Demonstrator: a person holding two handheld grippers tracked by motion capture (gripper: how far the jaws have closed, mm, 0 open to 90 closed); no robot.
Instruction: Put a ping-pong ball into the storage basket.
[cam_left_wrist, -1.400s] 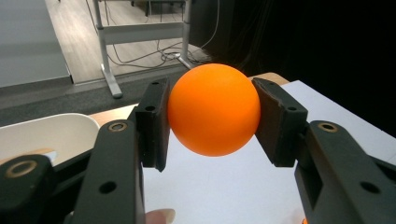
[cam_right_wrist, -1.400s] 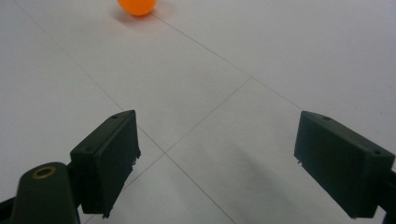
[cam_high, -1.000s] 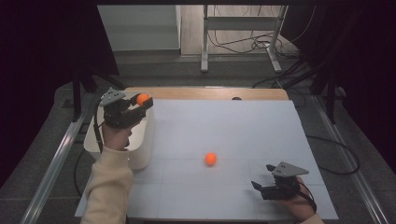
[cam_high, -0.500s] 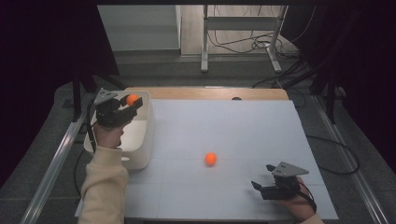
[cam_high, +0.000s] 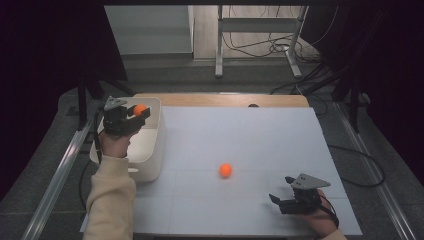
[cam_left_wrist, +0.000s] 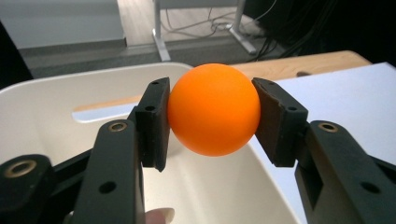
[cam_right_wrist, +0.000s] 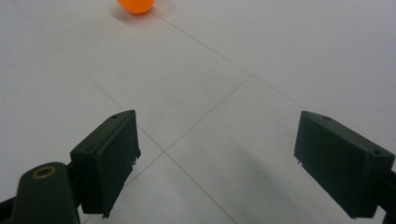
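Left tongs (cam_high: 141, 111) up over the white bin (cam_high: 155, 150) at the counter's (cam_high: 250, 135) left edge, clenched on an orange ball (cam_high: 140, 109), seen from the high view. Right tongs (cam_high: 281, 192) low near the front-right corner of the white counter top, jaws apart, nothing in them. 2nd orange ball (cam_high: 226, 170) sits loose on the counter, approx. mid-front, well apart from both tongs. Person's sleeve (cam_high: 110, 200) runs up from the bottom-left to the left hand.

Left gripper view: left tongs (cam_left_wrist: 212, 112) grip the ball (cam_left_wrist: 214, 109) on both sides, pads touching it L & R. Bin (cam_left_wrist: 56, 121) lies below & behind, inside looks bare where visible; ball hangs over the opening, not touching the walls. Counter edge at right.

Right gripper view: right tongs (cam_right_wrist: 212, 161) spread wide, just over the counter (cam_right_wrist: 280, 56), w/ thin grid lines crossing betw. the jaws. Loose ball (cam_right_wrist: 136, 4) at the top edge, well ahead of the jaws, half cut off.
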